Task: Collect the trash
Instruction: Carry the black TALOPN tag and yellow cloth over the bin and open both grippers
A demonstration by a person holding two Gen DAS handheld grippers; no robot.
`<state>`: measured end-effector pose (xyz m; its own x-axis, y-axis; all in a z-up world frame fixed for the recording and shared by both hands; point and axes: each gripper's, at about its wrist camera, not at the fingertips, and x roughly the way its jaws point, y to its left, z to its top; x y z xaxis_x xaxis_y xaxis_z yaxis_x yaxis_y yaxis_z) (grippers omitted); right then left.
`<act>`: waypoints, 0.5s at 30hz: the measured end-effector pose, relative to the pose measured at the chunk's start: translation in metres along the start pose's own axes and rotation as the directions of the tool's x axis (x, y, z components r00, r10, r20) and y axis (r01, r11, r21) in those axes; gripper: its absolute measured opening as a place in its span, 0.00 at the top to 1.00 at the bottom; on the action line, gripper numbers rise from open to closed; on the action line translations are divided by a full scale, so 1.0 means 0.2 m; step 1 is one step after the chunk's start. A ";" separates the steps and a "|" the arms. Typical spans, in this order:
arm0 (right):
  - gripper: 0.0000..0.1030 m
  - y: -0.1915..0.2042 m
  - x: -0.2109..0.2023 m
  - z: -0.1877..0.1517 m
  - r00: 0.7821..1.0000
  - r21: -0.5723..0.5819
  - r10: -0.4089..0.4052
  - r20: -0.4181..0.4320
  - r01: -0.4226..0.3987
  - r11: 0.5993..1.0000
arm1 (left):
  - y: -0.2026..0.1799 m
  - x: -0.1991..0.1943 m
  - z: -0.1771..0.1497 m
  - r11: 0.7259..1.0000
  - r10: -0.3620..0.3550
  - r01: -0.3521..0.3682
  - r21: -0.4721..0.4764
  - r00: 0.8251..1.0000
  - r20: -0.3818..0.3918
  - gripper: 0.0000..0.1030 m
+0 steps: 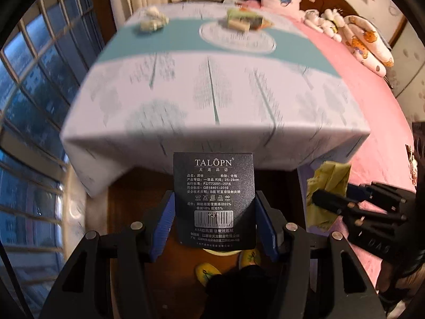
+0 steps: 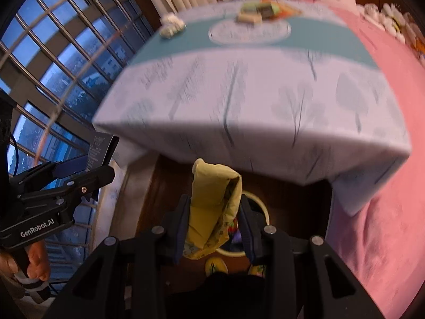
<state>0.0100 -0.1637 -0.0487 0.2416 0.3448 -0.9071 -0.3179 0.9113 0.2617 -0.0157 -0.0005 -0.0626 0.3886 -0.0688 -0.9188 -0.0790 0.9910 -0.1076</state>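
Note:
My left gripper is shut on a black cardboard sock label printed TALOPN, held upright over the dark wooden floor in front of the table. My right gripper is shut on a crumpled yellow wrapper, and it also shows in the left wrist view as right gripper with the yellow wrapper. Below the wrapper stands a round trash bin with a pale rim. More trash lies at the table's far end: a crumpled whitish wad and a pile of wrappers.
The table wears a white and teal cloth with tree prints. A pink bed with a pillow and plush toys runs along the right. A barred window fills the left. A person's yellow slippers stand below.

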 end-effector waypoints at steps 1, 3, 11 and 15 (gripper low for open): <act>0.66 -0.02 0.06 -0.04 1.000 -0.006 -0.006 -0.021 0.006 1.000 | 0.00 0.05 -0.04 1.000 -0.005 0.005 -0.011 1.000 -0.008 0.45; 0.66 -0.03 0.15 -0.10 0.999 -0.020 -0.014 -0.043 0.013 1.000 | -0.01 0.16 -0.10 0.999 -0.014 0.013 -0.031 1.000 -0.019 0.45; 0.66 -0.16 0.69 -0.35 0.987 -0.029 -0.018 -0.162 0.014 0.999 | 0.03 0.76 -0.35 0.997 -0.021 0.009 -0.079 0.989 -0.145 0.45; 0.66 -0.25 0.96 -0.44 0.979 0.002 -0.018 -0.203 0.018 1.000 | 0.04 1.02 -0.43 0.997 -0.032 0.017 -0.080 0.980 -0.198 0.45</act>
<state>-0.0077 -0.1623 -0.2648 0.0557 0.2757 -0.9596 -0.3112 0.9180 0.2457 -0.0161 -0.0156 -0.2837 0.2020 -0.1219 -0.9718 -0.1457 0.9774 -0.1529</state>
